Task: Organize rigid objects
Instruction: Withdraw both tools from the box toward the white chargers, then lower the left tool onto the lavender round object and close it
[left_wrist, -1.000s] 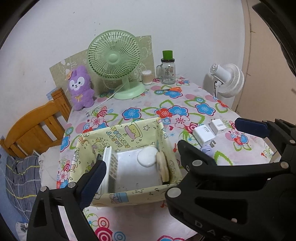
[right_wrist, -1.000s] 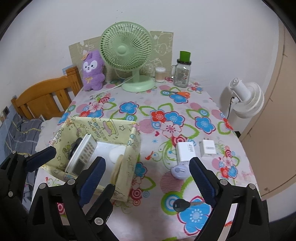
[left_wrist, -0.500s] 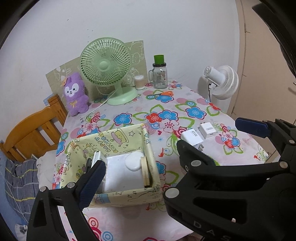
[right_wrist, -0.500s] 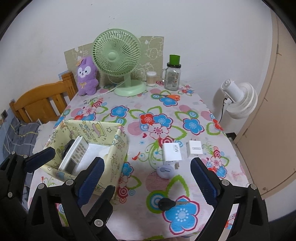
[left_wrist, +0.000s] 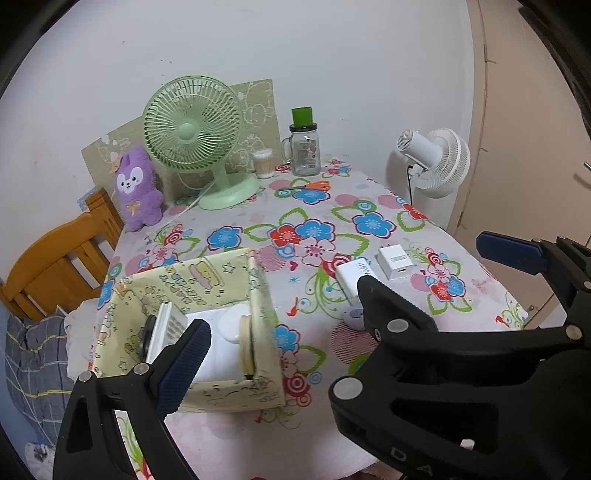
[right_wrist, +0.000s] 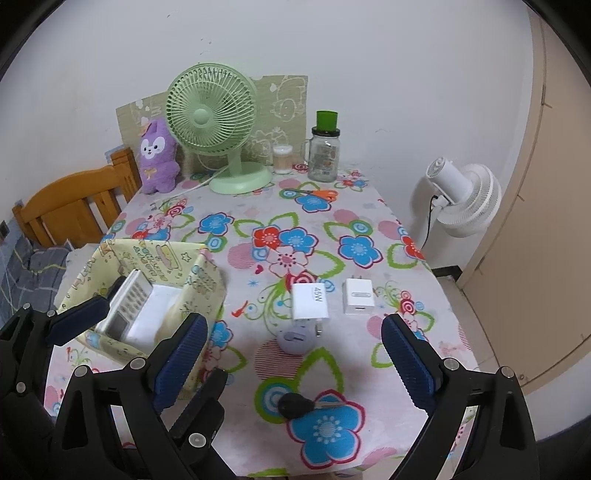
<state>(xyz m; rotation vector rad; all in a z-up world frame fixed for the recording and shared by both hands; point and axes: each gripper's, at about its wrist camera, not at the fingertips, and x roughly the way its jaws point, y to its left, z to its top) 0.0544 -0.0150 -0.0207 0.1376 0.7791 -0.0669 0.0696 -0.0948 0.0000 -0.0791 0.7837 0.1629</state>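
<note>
Both grippers hang wide and empty: left gripper (left_wrist: 343, 291), right gripper (right_wrist: 291, 358). Two chargers (right_wrist: 309, 302), a puck (right_wrist: 295, 338) and a key (right_wrist: 295, 405) lie near the table's right front edge; the flat key may slip from the pads, beside the box (right_wrist: 207, 280)

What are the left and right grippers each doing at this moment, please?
Left gripper: open, holding nothing, above the yellow box.
Right gripper: open, holding nothing, above the floral tablecloth.
</note>
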